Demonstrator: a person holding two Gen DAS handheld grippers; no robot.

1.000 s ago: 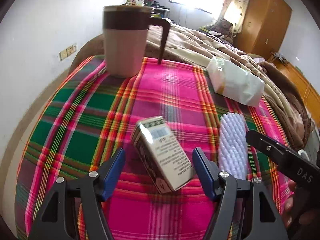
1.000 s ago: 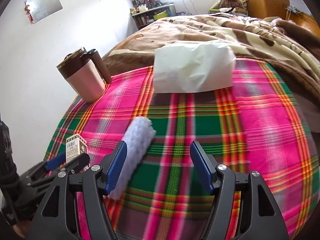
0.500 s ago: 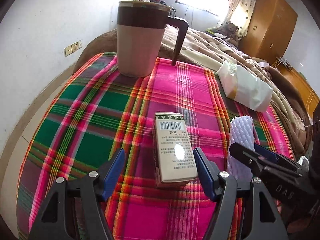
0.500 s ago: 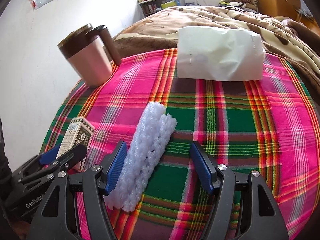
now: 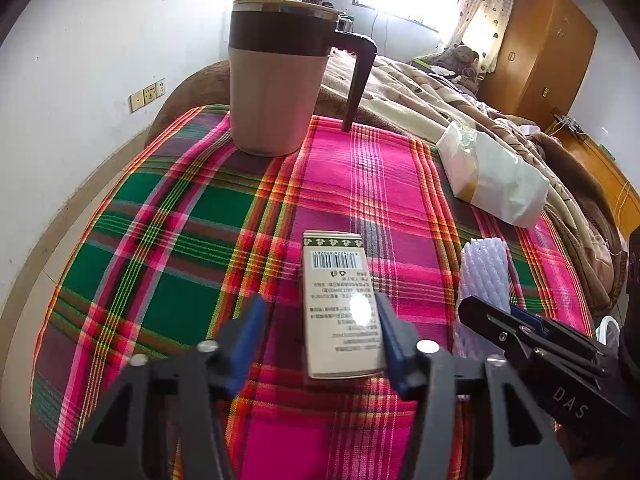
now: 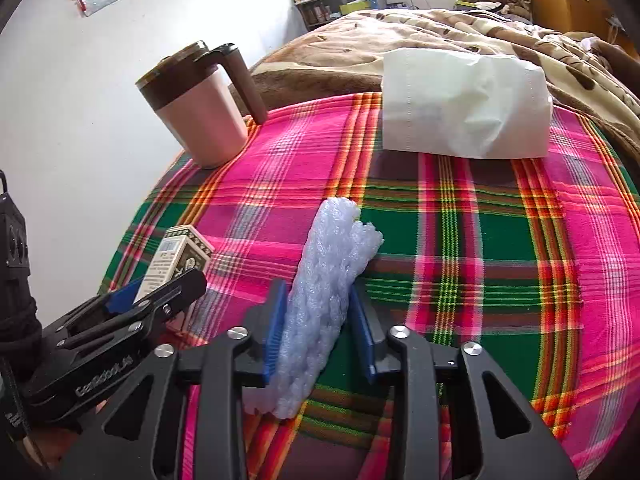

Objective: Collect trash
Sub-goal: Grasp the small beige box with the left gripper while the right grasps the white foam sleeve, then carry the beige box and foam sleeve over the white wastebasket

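Observation:
A small beige carton (image 5: 340,304) with a barcode lies flat on the plaid tablecloth (image 5: 180,240). My left gripper (image 5: 318,308) straddles it, jaws closing: the right pad touches the carton's side, the left pad still stands off with cloth showing between. A white foam net sleeve (image 6: 324,300) lies just right of the carton. My right gripper (image 6: 318,292) is closing on it, and both blue pads press its sides. The right wrist view also shows the carton (image 6: 176,256) and the left gripper (image 6: 160,288) at lower left.
A tall beige mug (image 5: 276,80) with a dark lid and handle stands at the far left of the cloth. A white tissue pack (image 6: 464,108) lies at the far right edge. Behind it are a bed with a brown blanket (image 6: 420,32) and a wooden wardrobe (image 5: 540,48).
Both grippers have narrowed their jaws. The right one went from wide open around the foam net to pressing on it. The left one's right pad now touches the carton.

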